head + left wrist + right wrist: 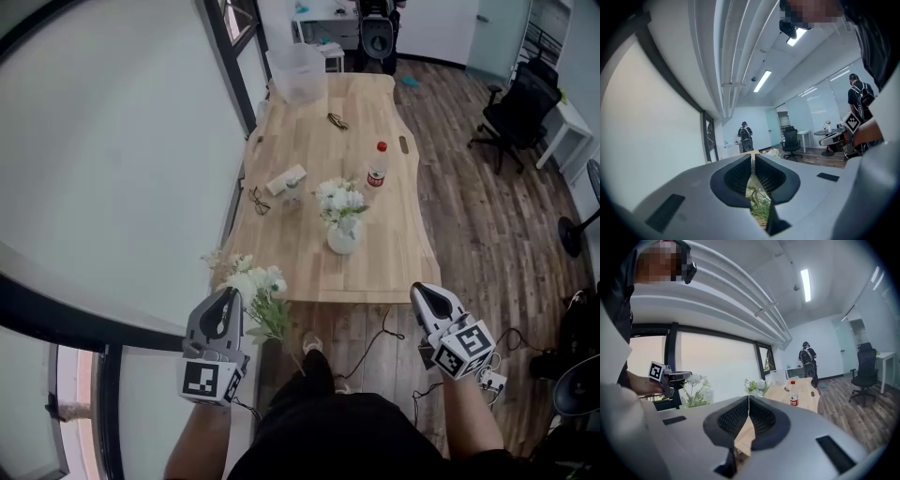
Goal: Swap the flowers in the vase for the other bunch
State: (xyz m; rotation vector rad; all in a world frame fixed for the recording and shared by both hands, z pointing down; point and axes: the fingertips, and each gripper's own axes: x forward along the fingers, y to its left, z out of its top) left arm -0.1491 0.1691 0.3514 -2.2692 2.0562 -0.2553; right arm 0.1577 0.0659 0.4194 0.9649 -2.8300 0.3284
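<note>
A white round vase [343,238] holding white flowers [339,200] stands near the front of the wooden table [309,267]. Off the table's near left corner, my left gripper [228,298] is shut on a second bunch of white flowers [258,289]. In the left gripper view its green stems [757,200] run between the closed jaws of the left gripper [753,157]. My right gripper [424,292] hangs off the table's near right corner, shut and empty. The right gripper view shows the right gripper [749,398], the held bunch [696,390] at left and the vase flowers [757,386] ahead.
On the table are a red-capped bottle [377,165], a small box [285,179], glasses [258,200] and a clear plastic bin [298,71] at the far end. A window wall runs along the left. An office chair [518,108] and floor cables [380,337] lie right.
</note>
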